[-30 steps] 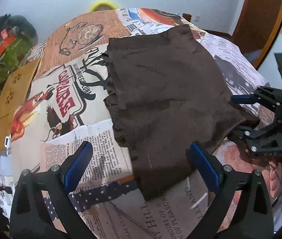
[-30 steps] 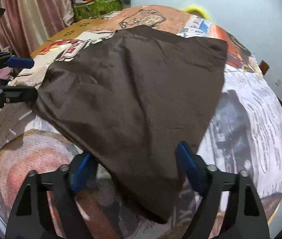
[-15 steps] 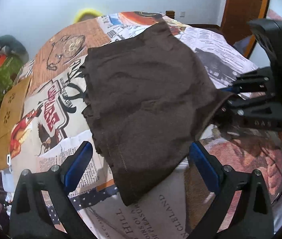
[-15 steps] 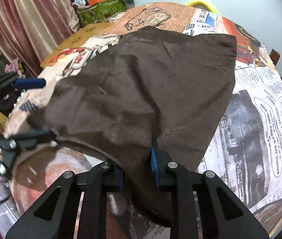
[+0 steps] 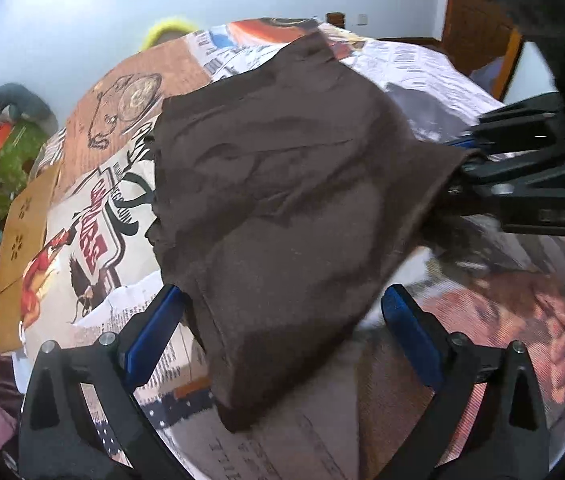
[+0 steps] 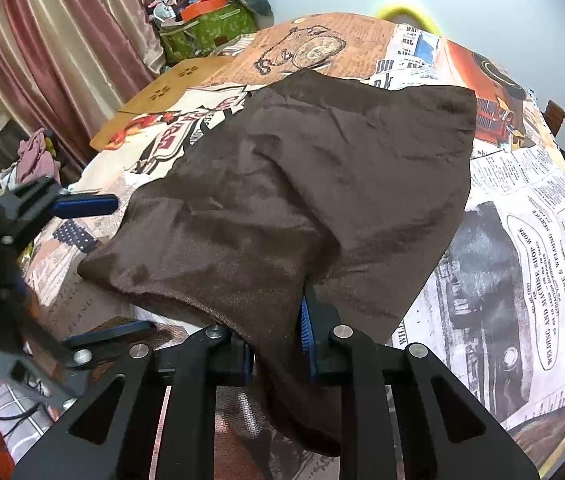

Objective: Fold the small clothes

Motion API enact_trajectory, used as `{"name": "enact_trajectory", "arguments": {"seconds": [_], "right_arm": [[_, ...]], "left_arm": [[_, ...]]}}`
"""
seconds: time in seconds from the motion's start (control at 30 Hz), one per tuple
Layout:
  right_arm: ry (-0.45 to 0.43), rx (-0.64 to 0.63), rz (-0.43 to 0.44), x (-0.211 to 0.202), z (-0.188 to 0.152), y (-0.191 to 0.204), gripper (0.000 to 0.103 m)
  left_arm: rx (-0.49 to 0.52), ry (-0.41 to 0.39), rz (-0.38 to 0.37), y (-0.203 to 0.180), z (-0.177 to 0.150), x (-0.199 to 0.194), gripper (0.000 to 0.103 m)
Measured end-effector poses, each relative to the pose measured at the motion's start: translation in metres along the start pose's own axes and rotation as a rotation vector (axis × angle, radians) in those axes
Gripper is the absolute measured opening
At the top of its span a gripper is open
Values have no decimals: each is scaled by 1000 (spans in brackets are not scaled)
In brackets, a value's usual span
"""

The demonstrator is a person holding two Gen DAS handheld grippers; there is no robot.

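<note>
Brown garment (image 6: 322,184) spread over newspaper-print tablecloth (image 6: 522,240), near edge bunched between pads of right gripper (image 6: 278,344), opposite near corner lying between wide-spread fingers of left gripper (image 5: 282,336). Versus a second ago: right jaws just closed onto cloth, edge lifted. Left gripper agape, pads off fabric.

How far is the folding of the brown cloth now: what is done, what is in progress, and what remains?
Done: the right gripper has just closed its jaws on the near edge of the brown cloth, which bunches up between them. In progress: the left gripper is open over another part of the edge, gripping nothing. Left: no finished fold shows; most of the cloth lies spread on the printed table cover.
</note>
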State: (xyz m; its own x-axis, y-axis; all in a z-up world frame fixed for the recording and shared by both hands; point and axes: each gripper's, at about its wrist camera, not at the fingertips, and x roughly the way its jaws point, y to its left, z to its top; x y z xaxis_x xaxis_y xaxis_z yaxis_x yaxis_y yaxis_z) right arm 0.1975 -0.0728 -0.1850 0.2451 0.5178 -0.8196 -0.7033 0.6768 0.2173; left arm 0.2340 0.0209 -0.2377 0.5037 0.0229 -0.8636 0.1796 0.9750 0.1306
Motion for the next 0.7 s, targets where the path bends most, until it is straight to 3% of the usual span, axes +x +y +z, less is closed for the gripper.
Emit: {"name": "enact_trajectory", "arguments": {"seconds": [0.3,0.37,0.53,0.67,0.7], "right_arm": [[-14,15,21,-5,3,-1,17],[-11,14,23,-4,2,-1,17],[-8,17,30,-3,-1,-2,17],[-9,11,34,-4,-2,-2,17],[-8,8,33,-4,-2,-1,17]], "left_arm": [[-12,-15,90,17,8,16,100],[9,-32,109,17,10,16,86],[36,-37,96,20,16,18,63],[52,-63,77,21,19,14,21],[45,-65,65,22,19,13,19]]}}
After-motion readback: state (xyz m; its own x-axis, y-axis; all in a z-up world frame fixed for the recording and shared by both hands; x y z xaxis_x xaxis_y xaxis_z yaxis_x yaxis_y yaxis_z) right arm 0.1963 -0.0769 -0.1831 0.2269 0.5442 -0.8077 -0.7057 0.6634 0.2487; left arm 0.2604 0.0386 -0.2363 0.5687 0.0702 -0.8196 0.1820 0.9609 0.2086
